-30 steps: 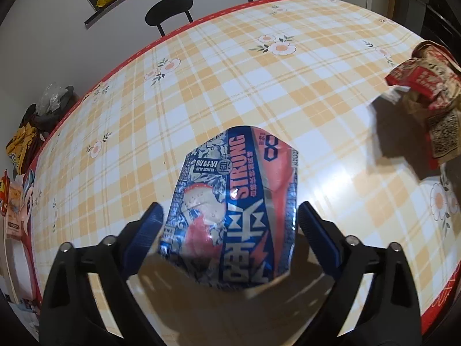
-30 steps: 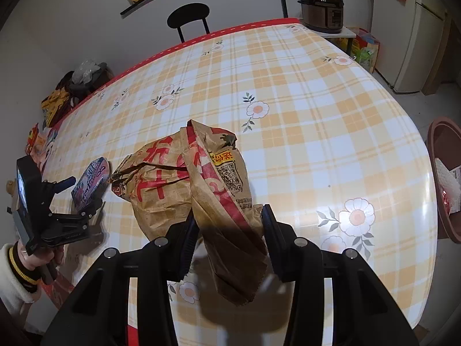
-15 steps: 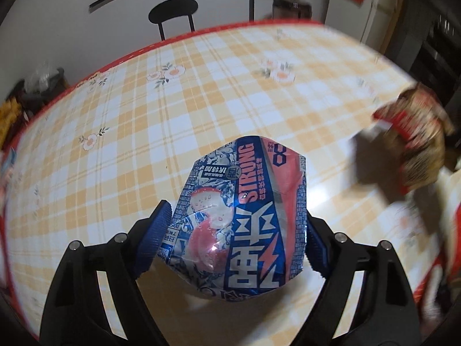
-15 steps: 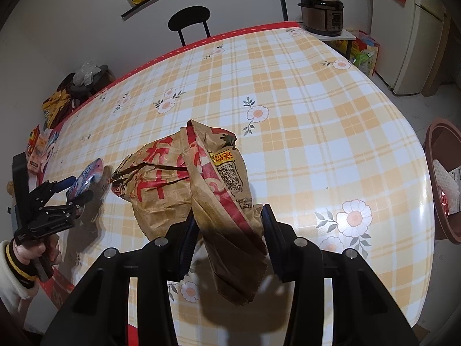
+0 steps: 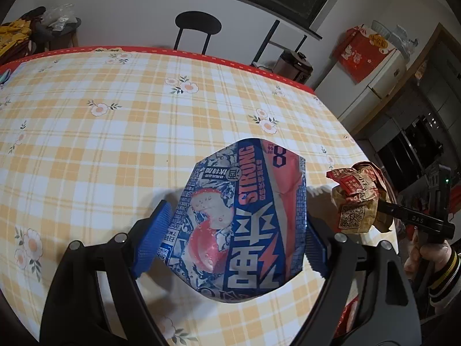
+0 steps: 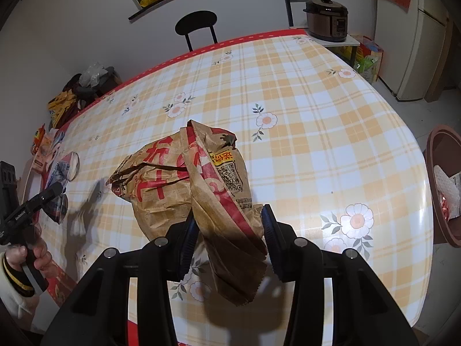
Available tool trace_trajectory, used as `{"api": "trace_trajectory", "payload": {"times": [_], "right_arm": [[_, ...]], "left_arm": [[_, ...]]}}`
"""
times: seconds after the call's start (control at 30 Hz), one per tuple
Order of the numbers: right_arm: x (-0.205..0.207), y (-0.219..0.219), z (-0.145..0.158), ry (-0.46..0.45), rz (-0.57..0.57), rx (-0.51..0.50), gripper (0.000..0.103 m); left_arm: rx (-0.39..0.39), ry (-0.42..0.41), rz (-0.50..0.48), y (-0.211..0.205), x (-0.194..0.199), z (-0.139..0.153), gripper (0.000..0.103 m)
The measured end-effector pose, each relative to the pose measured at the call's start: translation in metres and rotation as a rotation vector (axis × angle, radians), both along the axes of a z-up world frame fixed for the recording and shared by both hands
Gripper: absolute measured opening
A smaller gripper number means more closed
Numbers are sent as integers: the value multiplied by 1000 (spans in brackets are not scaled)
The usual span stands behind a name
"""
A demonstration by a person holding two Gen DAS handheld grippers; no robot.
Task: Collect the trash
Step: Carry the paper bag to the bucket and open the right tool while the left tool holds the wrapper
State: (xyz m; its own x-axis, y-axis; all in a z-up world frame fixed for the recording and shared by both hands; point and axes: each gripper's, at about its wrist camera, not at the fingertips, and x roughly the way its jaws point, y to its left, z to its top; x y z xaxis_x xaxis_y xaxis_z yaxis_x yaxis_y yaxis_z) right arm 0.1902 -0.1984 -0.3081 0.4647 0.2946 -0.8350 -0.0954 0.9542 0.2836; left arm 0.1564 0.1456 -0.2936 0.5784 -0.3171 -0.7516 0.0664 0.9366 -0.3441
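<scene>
A small kitchen with white walls, a pale fridge [image 6: 423, 43] in the far corner and a dark window above a ledge. The bench [image 6: 302, 109] fills most of both views, covered in a yellow and white checked cloth with flower prints and a red edge. A black chair [image 6: 196, 26] stands at its far side, and a dark pressure cooker [image 6: 327, 18] sits on a low stand past the far corner. Beside the bench on the right of the right wrist view stands a brown bin [image 6: 440, 184] with some white and red rubbish already inside.

The right gripper [image 6: 229, 236] has its jaws clenched on the lower part of a crumpled brown paper bag [image 6: 184, 181] printed in red with a QR code; the bag is held up clear of the bench. The left gripper [image 5: 230, 236] has its jaws grasping a flattened blue and pink drink can [image 5: 245, 219] marked STRONG, one blue pad on each side, the can raised above the cloth. In the left wrist view the paper bag [image 5: 357, 201] shows at the right, near the can. The person's left hand [image 6: 31, 255], in a white cuff with yellow and black bands, grips the handle
</scene>
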Motion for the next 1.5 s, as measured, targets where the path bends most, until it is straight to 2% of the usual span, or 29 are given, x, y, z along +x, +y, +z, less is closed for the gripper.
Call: {"api": "trace_trajectory", "payload": {"times": [0.3,0.53,0.57,0.6,0.7,0.73,0.77,0.83,0.87,0.93,1.0,1.03,1.07,1.13,1.27,1.37,1.5], "right_arm": [[-3,-6,33,-97,14,56,43],[-9,-37,58,-173,-5,106,43],[-10,-46,62,-184,-11,111,43],[-11,-53,64,-191,-15,115,43],[-14,-81,69,-206,-30,124,43],[-15,-87,69,-206,-33,124,43],[-17,-98,70,-206,-37,126,43],[-21,-115,71,-207,-44,127,43],[-23,-126,72,-208,-49,126,43],[-28,-149,76,-212,-60,124,43],[-31,-167,77,-214,-66,119,43],[-33,-177,77,-212,-71,113,43],[-35,-183,76,-209,-76,111,43],[-37,-198,72,-200,-91,111,43],[-40,-211,62,-176,-105,115,43],[-40,-212,57,-162,-106,114,43],[-37,-204,55,-153,-86,108,43]], "left_arm": [[2,-106,8,-10,-17,49,82],[24,-196,-10,-41,-27,95,81],[28,-209,-14,-49,-28,102,54],[29,-202,-21,-55,-27,105,41],[32,-189,-22,-78,-24,108,37],[43,-177,-27,-86,-22,106,31],[53,-161,-30,-93,-20,103,17],[53,-123,-27,-112,-18,90,8],[60,-115,-23,-117,-17,86,7],[89,-88,5,-130,-16,74,7],[102,-75,15,-135,-16,64,16],[112,-58,27,-137,-15,57,42],[115,-47,41,-135,-15,49,53],[93,6,53,-133,-15,27,51],[181,71,34,-144,-20,0,52],[334,99,-55,-175,-23,-22,53],[587,124,-140,-216,-22,-57,53]]}}
